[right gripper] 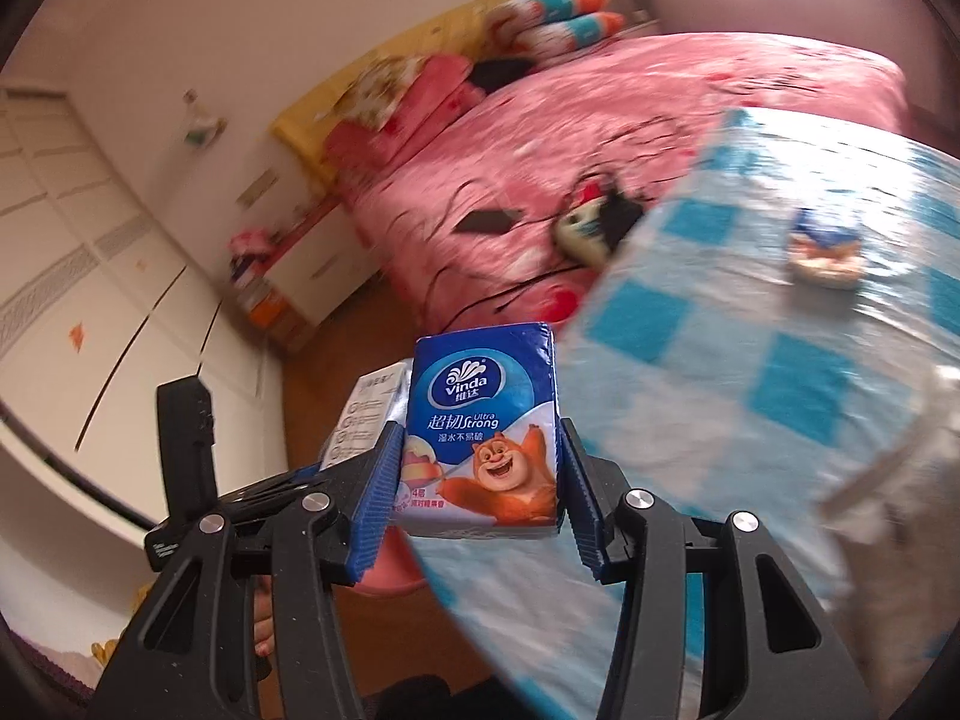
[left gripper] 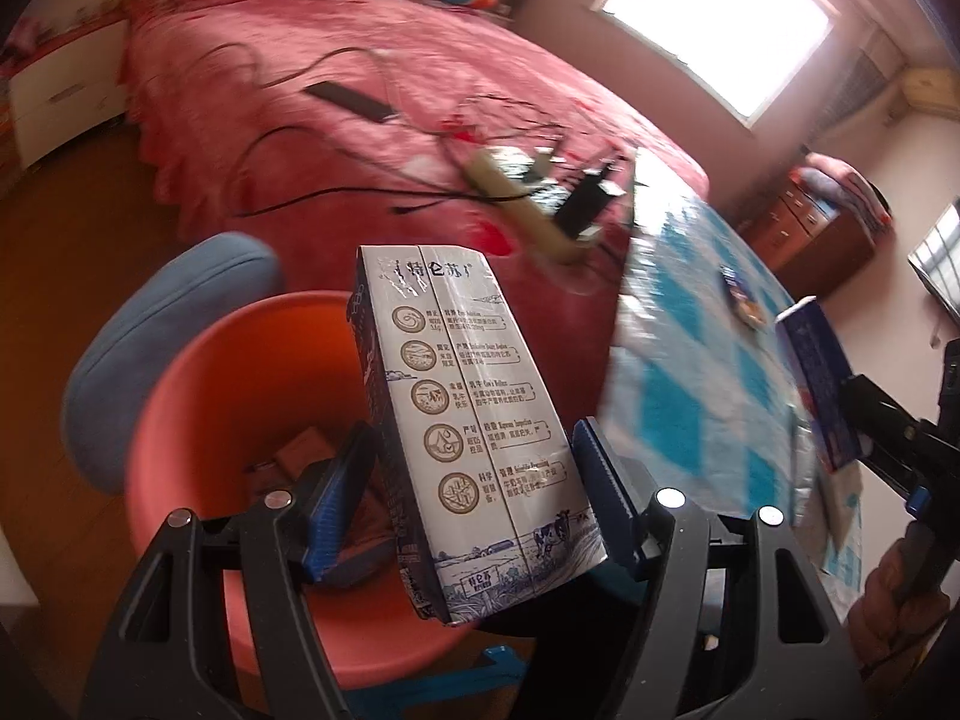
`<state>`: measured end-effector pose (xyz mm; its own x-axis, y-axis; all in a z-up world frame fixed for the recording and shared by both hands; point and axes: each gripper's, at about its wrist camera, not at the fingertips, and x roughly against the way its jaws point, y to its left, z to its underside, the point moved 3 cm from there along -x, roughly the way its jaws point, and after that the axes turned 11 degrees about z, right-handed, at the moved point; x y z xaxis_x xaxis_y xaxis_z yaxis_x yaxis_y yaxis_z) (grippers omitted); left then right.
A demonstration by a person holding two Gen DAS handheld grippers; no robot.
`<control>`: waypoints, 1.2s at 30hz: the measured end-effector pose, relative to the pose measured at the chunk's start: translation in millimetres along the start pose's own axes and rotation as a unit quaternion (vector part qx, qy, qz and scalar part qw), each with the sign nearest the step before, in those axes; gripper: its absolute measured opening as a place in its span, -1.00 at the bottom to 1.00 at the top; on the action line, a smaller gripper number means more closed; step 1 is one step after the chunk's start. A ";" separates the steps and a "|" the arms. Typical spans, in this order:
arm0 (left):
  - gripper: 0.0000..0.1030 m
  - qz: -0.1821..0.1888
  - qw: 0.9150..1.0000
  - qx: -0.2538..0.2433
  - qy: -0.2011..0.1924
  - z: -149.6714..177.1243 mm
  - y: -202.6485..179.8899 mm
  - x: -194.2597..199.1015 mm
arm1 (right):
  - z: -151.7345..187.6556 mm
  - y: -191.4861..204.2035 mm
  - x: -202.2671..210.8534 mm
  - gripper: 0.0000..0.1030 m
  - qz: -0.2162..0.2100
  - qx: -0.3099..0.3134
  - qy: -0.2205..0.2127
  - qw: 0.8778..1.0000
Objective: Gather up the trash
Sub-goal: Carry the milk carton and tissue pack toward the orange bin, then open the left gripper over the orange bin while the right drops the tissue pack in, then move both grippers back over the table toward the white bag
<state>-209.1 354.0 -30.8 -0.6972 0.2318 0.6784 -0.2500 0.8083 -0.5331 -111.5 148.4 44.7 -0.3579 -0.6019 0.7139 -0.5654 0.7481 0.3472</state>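
Note:
My left gripper [left gripper: 474,438] is shut on a white milk carton [left gripper: 480,396] with blue print, held upright and tilted over the open orange bin [left gripper: 180,372]. Some brown scraps lie at the bin's bottom. My right gripper [right gripper: 480,429] is shut on a blue tissue pack [right gripper: 480,420] with a cartoon bear, held above the edge of the checked table [right gripper: 780,390]. In the left wrist view the tissue pack [left gripper: 819,384] shows at the far right in the right gripper's fingers. The carton [right gripper: 366,414] peeks out behind the pack in the right wrist view.
A small crumpled wrapper [right gripper: 825,252] lies on the blue-and-white tablecloth [left gripper: 690,360]. A blue cushioned stool [left gripper: 150,324] stands beside the bin. Behind is a pink bed [left gripper: 360,60] with a power strip [left gripper: 522,204], cables and a dark flat device.

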 end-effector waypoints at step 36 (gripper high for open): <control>0.59 -0.080 0.997 -0.008 -0.005 7.9 13.6 0.8 | 37.4 10.1 12.2 0.70 0.083 0.072 -0.070 0.991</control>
<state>-218.3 360.8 -41.5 -0.6554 0.0942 0.7494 -0.3477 0.8432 -0.4100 -149.3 138.2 34.1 -0.5495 -0.5141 0.6586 -0.5870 0.7985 0.1335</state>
